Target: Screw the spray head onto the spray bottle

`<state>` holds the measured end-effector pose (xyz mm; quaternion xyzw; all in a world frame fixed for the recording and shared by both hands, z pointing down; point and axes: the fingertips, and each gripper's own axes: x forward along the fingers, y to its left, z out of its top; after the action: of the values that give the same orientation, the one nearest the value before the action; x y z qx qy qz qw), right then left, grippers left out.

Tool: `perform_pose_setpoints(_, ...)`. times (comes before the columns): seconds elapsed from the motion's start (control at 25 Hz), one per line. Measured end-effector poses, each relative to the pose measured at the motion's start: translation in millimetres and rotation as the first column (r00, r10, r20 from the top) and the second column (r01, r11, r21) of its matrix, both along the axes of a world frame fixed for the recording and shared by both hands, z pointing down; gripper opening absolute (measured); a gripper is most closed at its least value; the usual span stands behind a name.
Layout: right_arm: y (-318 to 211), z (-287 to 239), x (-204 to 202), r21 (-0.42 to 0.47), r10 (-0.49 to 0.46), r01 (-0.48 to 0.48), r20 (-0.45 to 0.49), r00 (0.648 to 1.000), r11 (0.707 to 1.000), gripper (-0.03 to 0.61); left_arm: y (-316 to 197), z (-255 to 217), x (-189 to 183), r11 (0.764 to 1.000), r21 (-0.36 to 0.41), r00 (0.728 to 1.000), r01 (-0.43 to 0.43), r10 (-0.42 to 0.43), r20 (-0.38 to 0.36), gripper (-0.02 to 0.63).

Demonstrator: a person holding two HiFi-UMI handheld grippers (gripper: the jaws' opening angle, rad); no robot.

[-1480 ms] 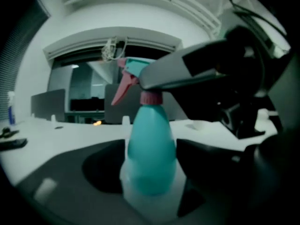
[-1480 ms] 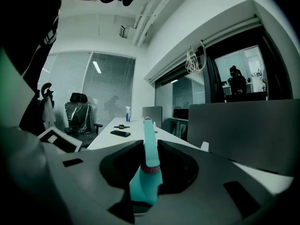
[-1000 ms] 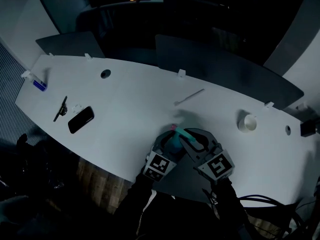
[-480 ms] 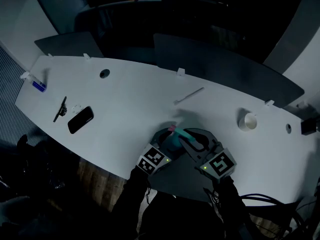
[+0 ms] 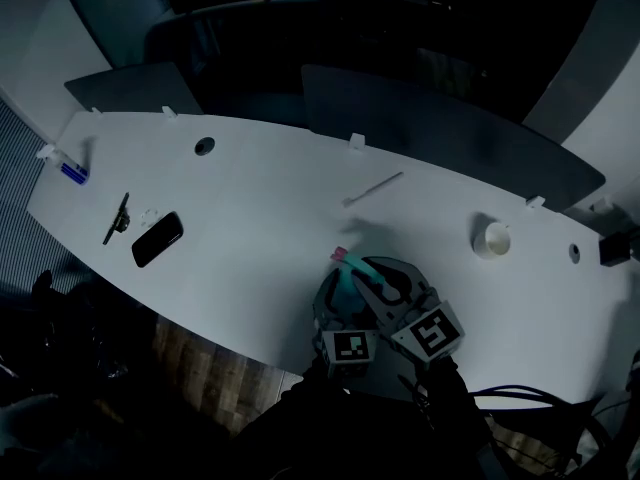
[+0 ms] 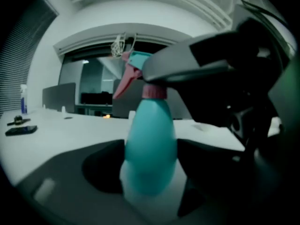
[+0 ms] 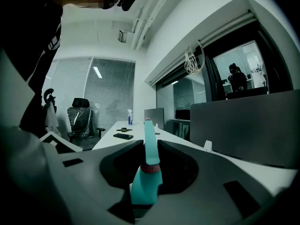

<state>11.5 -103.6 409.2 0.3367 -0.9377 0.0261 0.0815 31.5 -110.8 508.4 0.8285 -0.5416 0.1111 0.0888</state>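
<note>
A teal spray bottle [image 5: 347,286] stands on the white table [image 5: 260,218] near its front edge. Its teal spray head [image 6: 136,62], with a pink nozzle and pink collar [image 7: 150,168], sits on the bottle's neck. My left gripper [image 5: 340,306] reaches in from below. Its jaws have just been closing and now press on both sides of the bottle's body [image 6: 150,139]. My right gripper [image 5: 378,283] comes from the lower right and is shut on the spray head [image 7: 149,144], above the bottle [image 7: 143,186]. In the left gripper view the right gripper [image 6: 211,60] covers the head's rear.
On the table's left lie a black phone [image 5: 158,238], a dark clip-like tool [image 5: 117,218] and a small blue-capped bottle [image 5: 72,171]. A thin stick [image 5: 375,188] lies behind the bottle, with a white roll [image 5: 492,238] to the right. Dark dividers [image 5: 440,128] line the far edge.
The left gripper has swung round from the bottle's lower left to directly below it. The bottle and the right gripper have stayed where they were.
</note>
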Motion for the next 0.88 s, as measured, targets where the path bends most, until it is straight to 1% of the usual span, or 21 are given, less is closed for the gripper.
perform_pose_setpoints(0.04,0.2,0.4,0.2,0.0,-0.004,0.004,-0.004,1.0,1.0,0.098,-0.2,0.4,0.8,0.998,0.001,0.998,-0.058,0.058,0.004,0.354)
perform_pose_setpoints(0.08,0.6,1.0,-0.1,-0.001,-0.01,0.01,-0.009,1.0,1.0,0.099,-0.8,0.3,0.6,0.989,-0.001,0.989,-0.145,0.145,0.006,0.365)
perform_pose_setpoints(0.12,0.8,1.4,-0.5,-0.003,-0.019,0.019,-0.012,1.0,1.0,0.1,-2.0,0.9,0.2,0.967,-0.015,0.967,-0.254,0.254,0.014,0.409)
perform_pose_setpoints(0.16,0.8,1.3,-0.7,-0.005,-0.028,0.028,-0.013,1.0,1.0,0.1,-3.2,3.1,1.5,0.926,-0.046,0.927,-0.374,0.375,0.023,0.442)
perform_pose_setpoints(0.2,0.5,1.2,-0.6,-0.006,-0.036,0.036,-0.013,0.999,0.999,0.1,-3.4,6.4,5.1,0.868,-0.09,0.87,-0.488,0.492,0.026,0.45)
perform_pose_setpoints(0.24,0.3,1.1,-0.1,-0.007,-0.043,0.043,-0.014,0.999,0.999,0.1,-2.2,9.0,9.9,0.803,-0.129,0.809,-0.582,0.588,0.018,0.44)
perform_pose_setpoints(0.28,0.1,1.2,0.5,-0.007,-0.047,0.047,-0.015,0.999,0.999,0.1,0.0,9.7,14.3,0.751,-0.148,0.758,-0.644,0.652,0.007,0.381)
perform_pose_setpoints(0.32,0.2,1.3,1.0,-0.006,-0.049,0.049,-0.015,0.999,0.999,0.1,1.9,8.6,17.0,0.725,-0.149,0.733,-0.672,0.68,0.001,0.376)
perform_pose_setpoints(0.36,0.4,1.3,1.2,-0.004,-0.047,0.047,-0.014,0.999,0.999,0.1,2.7,7.0,17.5,0.731,-0.136,0.738,-0.669,0.675,-0.001,0.376)
perform_pose_setpoints(0.4,0.6,1.4,1.2,-0.001,-0.043,0.043,-0.013,0.999,0.999,0.1,2.4,5.7,16.4,0.765,-0.116,0.77,-0.634,0.638,-0.003,0.373)
perform_pose_setpoints(0.44,0.8,1.6,0.9,0.003,-0.034,0.035,-0.013,0.999,0.999,0.098,1.0,4.4,13.9,0.818,-0.094,0.822,-0.568,0.57,-0.005,0.371)
perform_pose_setpoints(0.48,0.9,1.8,0.3,0.007,-0.024,0.024,-0.012,1.0,1.0,0.098,-1.0,2.9,10.3,0.878,-0.073,0.881,-0.473,0.474,-0.006,0.371)
perform_pose_setpoints(0.52,1.0,1.8,-0.7,0.01,-0.014,0.014,-0.009,1.0,1.0,0.1,-3.1,1.6,6.2,0.933,-0.055,0.934,-0.356,0.356,-0.006,0.371)
perform_pose_setpoints(0.56,1.1,1.6,-1.7,0.011,-0.006,0.006,-0.004,1.0,1.0,0.098,-4.6,0.8,2.2,0.972,-0.041,0.973,-0.232,0.232,-0.006,0.371)
perform_pose_setpoints(0.6,1.6,1.5,-2.5,0.011,-0.001,0.001,0.001,1.0,1.0,0.1,-5.2,0.7,-1.1,0.993,-0.031,0.993,-0.118,0.118,-0.006,0.371)
perform_pose_setpoints(0.64,2.1,1.7,-3.0,0.01,0.002,-0.002,0.006,1.0,1.0,0.098,-5.0,1.0,-3.6,0.999,-0.024,1.0,-0.028,0.028,-0.005,0.371)
perform_pose_setpoints(0.68,2.5,1.7,-3.1,0.009,0.003,-0.003,0.011,1.0,1.0,0.098,-4.5,1.6,-4.9,0.999,-0.02,1.0,0.029,-0.03,-0.005,0.371)
perform_pose_setpoints(0.72,2.8,1.6,-3.1,0.011,0.003,-0.003,0.014,1.0,1.0,0.098,-4.0,2.2,-5.1,0.999,-0.017,0.999,0.052,-0.052,-0.005,0.373)
perform_pose_setpoints(0.76,3.1,1.2,-3.3,0.016,0.002,-0.003,0.014,1.0,1.0,0.1,-3.3,2.8,-4.5,0.999,-0.014,0.999,0.045,-0.045,-0.005,0.373)
perform_pose_setpoints(0.88,5.0,0.5,-5.6,0.037,-0.012,0.012,0.004,1.0,0.999,0.1,-0.1,3.9,-3.6,0.999,-0.015,0.999,-0.034,0.034,-0.032,0.376)
